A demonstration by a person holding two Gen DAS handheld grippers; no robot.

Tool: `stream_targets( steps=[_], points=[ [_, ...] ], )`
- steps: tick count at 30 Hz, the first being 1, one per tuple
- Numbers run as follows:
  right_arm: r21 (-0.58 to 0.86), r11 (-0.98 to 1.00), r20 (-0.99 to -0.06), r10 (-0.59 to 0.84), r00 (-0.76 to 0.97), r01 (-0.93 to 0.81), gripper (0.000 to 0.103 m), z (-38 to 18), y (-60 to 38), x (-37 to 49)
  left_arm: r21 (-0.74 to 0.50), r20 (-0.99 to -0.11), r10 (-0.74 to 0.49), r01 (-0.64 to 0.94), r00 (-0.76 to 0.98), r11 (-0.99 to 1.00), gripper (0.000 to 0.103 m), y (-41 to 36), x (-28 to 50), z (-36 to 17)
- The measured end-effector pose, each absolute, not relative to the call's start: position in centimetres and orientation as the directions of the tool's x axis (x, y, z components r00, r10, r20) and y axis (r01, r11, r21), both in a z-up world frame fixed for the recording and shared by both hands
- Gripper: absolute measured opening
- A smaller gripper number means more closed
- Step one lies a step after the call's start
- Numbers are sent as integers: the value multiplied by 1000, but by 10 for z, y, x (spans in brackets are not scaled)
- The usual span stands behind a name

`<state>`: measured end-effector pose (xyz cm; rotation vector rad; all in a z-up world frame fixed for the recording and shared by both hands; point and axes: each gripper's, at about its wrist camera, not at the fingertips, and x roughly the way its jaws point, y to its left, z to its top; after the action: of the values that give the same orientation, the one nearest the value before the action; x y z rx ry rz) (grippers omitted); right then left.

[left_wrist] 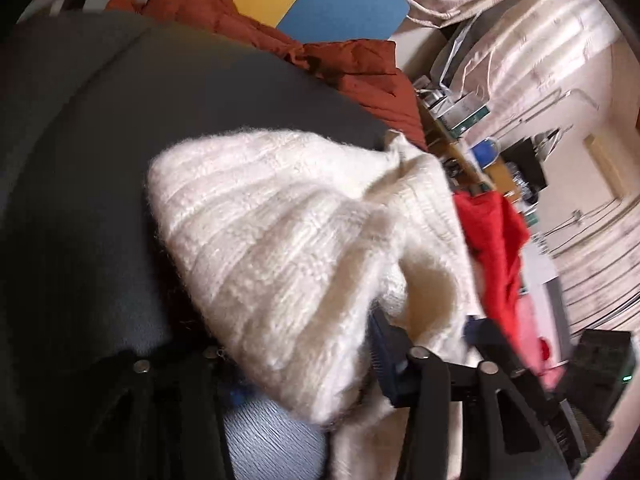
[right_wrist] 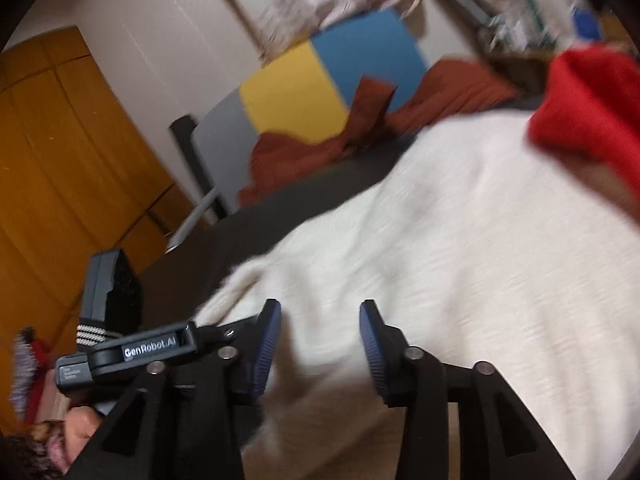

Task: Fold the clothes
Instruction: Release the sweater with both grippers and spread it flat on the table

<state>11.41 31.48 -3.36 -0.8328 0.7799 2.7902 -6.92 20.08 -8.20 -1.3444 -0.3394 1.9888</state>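
My left tool point(left_wrist: 320, 360) pinched a bunched fold of the fluffy white knitted sweater point(left_wrist: 280, 248), lifting it off the dark grey table point(left_wrist: 100, 160) for folding; my right tool point(right_wrist: 320, 344) hung spread above it.

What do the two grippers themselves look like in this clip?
Both are black plastic linkages with silver rivets. The right gripper has ribbed dark-blue pads and a white "GenRobot.AI" label on a side module. The left gripper shows one blue pad.
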Motion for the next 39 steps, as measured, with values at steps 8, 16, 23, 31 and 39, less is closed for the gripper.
stream_targets(
  steps=[8, 16, 23, 31, 39],
  points=[
    [335, -838, -669, 111, -735, -431, 45, -55, 342, 112, -199, -769, 469, -535, -434, -821, 7, 198, -82, -33],
    [345, -841, -666, 94, -740, -417, 54, -66, 341, 110, 275, -620, 228, -480, -751, -833, 6, 163, -86, 51],
    [331, -852, -669, 90, -738, -405, 58, -70, 336, 107, 363, -687, 181, -548, -704, -754, 10, 153, -67, -4],
    [325, -861, -659, 91, -746, -392, 62, -71, 332, 108, -211, -780, 416, -430, -467, -878, 23, 68, -82, -31],
    [319, -868, -654, 89, -752, -380, 67, -72, 331, 106, -53, -702, 347, -440, -622, -896, 29, 78, -45, -12]
  ],
)
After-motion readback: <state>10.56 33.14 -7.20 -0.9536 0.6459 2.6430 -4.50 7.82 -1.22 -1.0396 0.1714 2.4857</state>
